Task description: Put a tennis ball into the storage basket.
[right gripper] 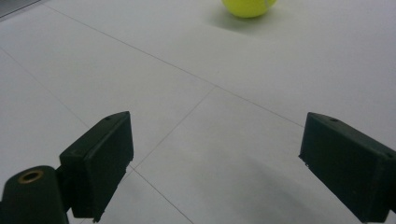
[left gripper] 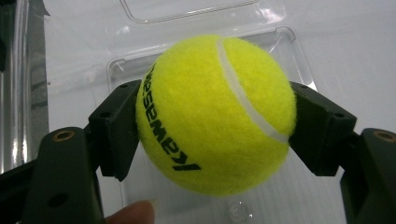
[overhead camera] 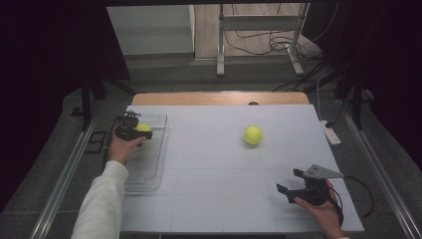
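The left hand-held gripper (overhead camera: pixel 141 130) is black and blocky. In its own view each jaw ends in a thick, squared black pad with small screw holes along the top, mounted on a dark green-black arm with rounded corners; each arm carries a brass-coloured ring near its top and a plain round hole lower down. A white long sleeve (overhead camera: pixel 102 204) covers the person's left forearm up to the wrist.

The right hand-held gripper (overhead camera: pixel 290 183) is black too, with the same squared pads and a brass ring on one arm. A grey three-cornered plate (overhead camera: pixel 322 172) sits on top of it, dotted with small dark holes, and a thin black cable (overhead camera: pixel 367 191) loops away from it.
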Demonstrator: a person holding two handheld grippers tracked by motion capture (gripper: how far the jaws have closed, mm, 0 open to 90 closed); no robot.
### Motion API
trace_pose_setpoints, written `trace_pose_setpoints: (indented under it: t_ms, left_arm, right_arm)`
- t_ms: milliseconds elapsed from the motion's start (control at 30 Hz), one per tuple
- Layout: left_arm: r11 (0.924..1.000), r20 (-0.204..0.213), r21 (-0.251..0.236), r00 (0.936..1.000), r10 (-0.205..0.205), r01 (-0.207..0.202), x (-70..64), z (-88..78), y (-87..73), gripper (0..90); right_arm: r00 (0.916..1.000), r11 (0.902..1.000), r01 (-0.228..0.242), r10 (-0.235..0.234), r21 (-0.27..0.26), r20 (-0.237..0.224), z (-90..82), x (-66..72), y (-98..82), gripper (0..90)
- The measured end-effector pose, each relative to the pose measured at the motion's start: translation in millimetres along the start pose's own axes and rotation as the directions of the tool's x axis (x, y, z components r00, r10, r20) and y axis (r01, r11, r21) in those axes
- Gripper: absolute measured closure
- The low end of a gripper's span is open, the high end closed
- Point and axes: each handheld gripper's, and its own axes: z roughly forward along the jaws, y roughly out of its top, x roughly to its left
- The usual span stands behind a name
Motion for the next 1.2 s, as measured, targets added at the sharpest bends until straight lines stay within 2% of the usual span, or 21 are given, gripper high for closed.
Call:
trace_pose_setpoints:
  t_ms: [167, 233, 400, 567, 633, 767, 967, 1200]
  left_arm:
    - [0.9999, -0.005, 0.012, 1.0000, 0.005, -0.005, -0.9, 3.7, 0.9, 26.0]
    - [0.9996, -0.027, 0.023, 0.9995, 0.016, -0.015, -1.9, 5.7, 1.3, 26.0]
    - [0.9995, -0.027, 0.030, 0.9995, 0.013, -0.013, -1.9, 8.0, 1.9, 25.9]
    - [0.9993, -0.028, 0.032, 0.9995, -0.017, 0.018, -0.9, 10.2, 2.2, 23.7]
    - [0.9995, -0.017, 0.014, 0.9994, -0.030, 0.030, -0.4, 7.6, 3.4, 18.4]
    - [0.9995, -0.014, 0.000, 0.9994, -0.032, 0.032, -0.9, 2.8, 4.3, 15.4]
    - [0.9994, -0.004, -0.017, 0.9995, -0.030, 0.030, -0.5, -5.2, 3.7, 14.0]
    - [0.9968, 0.037, -0.076, 0.9991, -0.020, 0.023, -1.7, -23.1, 1.3, 14.6]
  right_arm:
    - [1.0000, 1.0000, -0.001, 0.001, 0.002, 0.000, 0.3, 0.1, -0.1, 10.1]
    - [1.0000, 1.0000, 0.000, 0.000, 0.003, 0.000, 0.5, 0.1, -0.2, 10.1]
    - [1.0000, 1.0000, 0.000, 0.000, 0.004, 0.000, 0.7, 0.1, -0.3, 10.1]
    - [1.0000, 1.0000, 0.000, 0.000, 0.005, 0.000, 0.7, -0.1, -0.5, 10.1]
    - [1.0000, 1.0000, 0.000, 0.000, 0.005, 0.000, 0.8, -0.1, -0.5, 10.1]
    - [1.0000, 1.0000, 0.000, 0.000, 0.006, 0.000, 0.9, 0.0, -0.5, 10.1]
    - [1.0000, 1.0000, 0.000, 0.000, 0.005, 0.001, 0.6, 0.0, -0.6, 10.1]
    - [1.0000, 1.0000, -0.002, 0.002, 0.004, 0.001, 0.5, -0.3, -0.6, 10.2]
